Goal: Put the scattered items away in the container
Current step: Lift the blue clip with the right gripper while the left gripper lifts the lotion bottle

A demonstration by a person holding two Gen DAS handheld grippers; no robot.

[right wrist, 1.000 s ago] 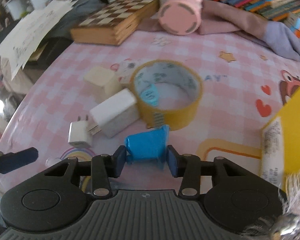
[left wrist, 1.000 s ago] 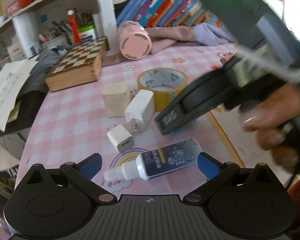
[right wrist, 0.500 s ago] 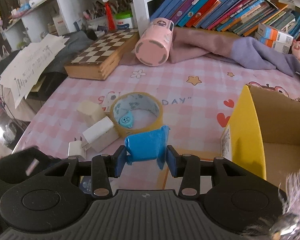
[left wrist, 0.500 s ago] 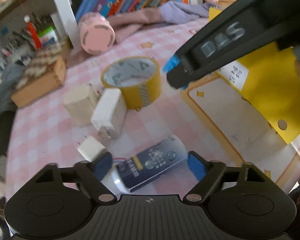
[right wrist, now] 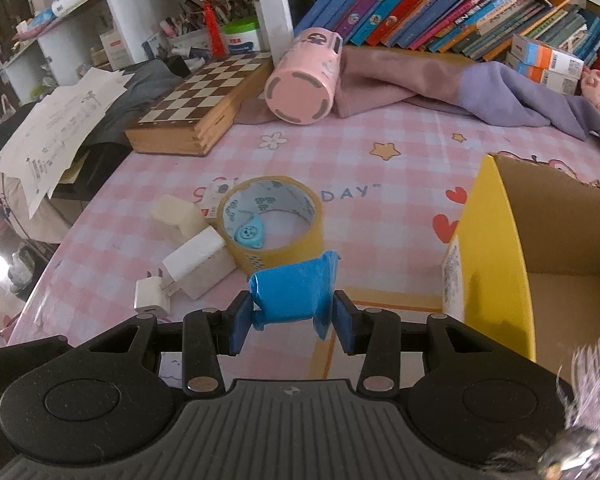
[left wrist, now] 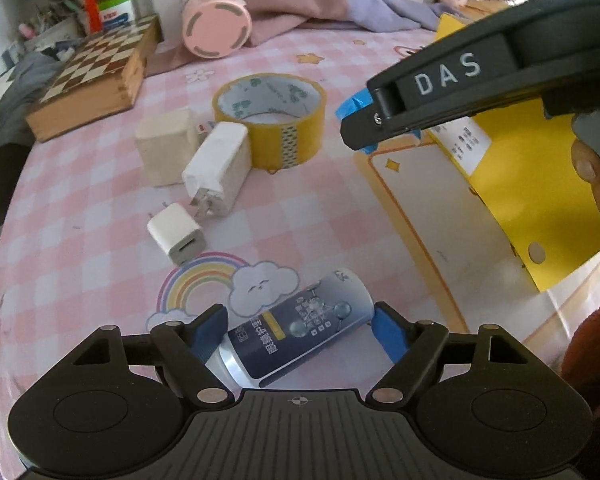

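The left gripper (left wrist: 298,330) is closing around the dark bottle (left wrist: 296,338) lying on the surface (left wrist: 324,216); the right gripper (right wrist: 290,316) clasps a blue roll (right wrist: 294,294).

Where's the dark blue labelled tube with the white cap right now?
In the left wrist view the dark blue labelled tube lies on the pink checked tablecloth between the closing left gripper fingers, beside the rainbow print, near the small white charger cube.
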